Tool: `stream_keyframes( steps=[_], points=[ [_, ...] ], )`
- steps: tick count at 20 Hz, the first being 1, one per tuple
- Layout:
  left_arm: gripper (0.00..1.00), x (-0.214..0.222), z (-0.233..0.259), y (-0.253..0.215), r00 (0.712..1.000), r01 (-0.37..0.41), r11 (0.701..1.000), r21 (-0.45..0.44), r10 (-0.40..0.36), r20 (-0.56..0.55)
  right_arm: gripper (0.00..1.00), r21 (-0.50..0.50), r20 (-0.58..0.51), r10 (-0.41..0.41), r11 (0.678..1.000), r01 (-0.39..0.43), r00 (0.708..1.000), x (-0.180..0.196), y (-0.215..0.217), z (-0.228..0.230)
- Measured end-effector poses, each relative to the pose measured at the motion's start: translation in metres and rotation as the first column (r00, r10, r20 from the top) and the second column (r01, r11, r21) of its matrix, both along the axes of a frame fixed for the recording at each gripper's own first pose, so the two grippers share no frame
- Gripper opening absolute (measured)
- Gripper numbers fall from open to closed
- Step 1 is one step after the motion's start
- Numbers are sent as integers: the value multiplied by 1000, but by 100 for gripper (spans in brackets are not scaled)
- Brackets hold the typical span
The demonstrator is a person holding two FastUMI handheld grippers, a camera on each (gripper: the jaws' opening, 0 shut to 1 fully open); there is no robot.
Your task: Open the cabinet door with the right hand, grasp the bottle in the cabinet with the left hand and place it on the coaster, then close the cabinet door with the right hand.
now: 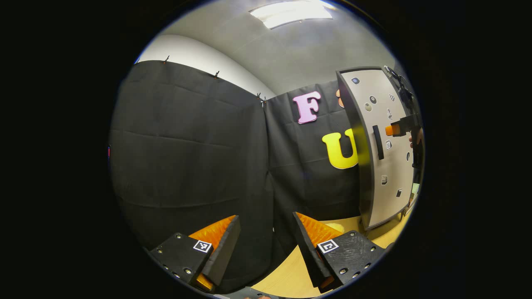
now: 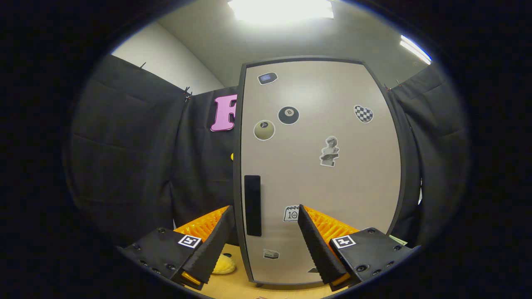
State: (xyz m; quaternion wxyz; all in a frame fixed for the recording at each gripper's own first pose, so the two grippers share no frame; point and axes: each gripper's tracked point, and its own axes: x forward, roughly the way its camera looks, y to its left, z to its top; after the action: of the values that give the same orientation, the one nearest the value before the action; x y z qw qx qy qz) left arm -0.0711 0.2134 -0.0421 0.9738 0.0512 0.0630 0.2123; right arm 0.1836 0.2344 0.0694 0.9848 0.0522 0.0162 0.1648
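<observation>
The left hand-held gripper (image 1: pixel 266 249) is seen at the bottom of the left gripper view, its two fingers spread wide apart with nothing held between them. One finger (image 1: pixel 216 245) is placed at lower left and the other at lower right, both angled upward and inward. In the same view the right hand-held gripper (image 1: pixel 399 128) is seen small at the right edge of the frame, with part of a hand (image 1: pixel 415 139) shown just behind it; its jaw state cannot be told there. In the right gripper view the right hand-held gripper (image 2: pixel 264 245) is shown at the bottom, its fingers (image 2: pixel 318 245) parted widely and nothing gripped.
</observation>
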Motion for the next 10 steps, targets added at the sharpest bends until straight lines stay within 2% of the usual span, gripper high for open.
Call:
stream_keyframes(
  steps=[10],
  points=[
    [74,-19,-15,34,998,-64,998,2,64,-23,98,-71,-48,-11,997,7,999,45,45,-20]
  ],
)
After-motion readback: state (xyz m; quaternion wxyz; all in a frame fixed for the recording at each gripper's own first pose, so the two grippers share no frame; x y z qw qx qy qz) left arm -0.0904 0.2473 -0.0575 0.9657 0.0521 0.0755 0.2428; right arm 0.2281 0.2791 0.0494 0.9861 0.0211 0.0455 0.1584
